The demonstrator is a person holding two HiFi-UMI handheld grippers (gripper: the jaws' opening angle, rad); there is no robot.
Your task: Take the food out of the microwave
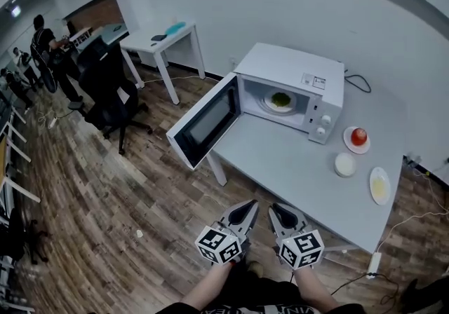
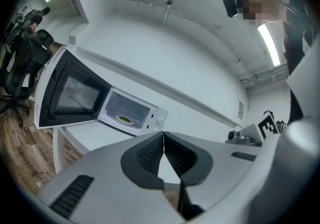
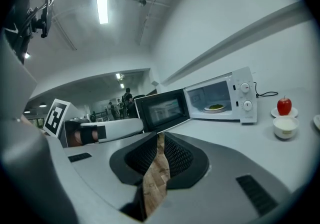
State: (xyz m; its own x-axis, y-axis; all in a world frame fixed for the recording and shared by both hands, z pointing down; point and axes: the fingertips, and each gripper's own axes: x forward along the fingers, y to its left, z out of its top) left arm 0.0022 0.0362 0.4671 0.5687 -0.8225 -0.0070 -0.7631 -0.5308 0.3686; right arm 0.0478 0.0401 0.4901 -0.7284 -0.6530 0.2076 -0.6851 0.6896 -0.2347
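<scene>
Unidentifiable green food (image 1: 280, 99) sat in the microwave (image 1: 291, 67).
Flat on a round plate (image 1: 267, 103); left gripper (image 2: 163, 135) jaws met, right gripper (image 3: 160, 135) jaws stood slightly apart.

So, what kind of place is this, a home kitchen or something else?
Probably an office or lab workspace, not a kitchen: the microwave sits on a plain grey table, with a black office chair, a white desk and people at workstations behind.
</scene>
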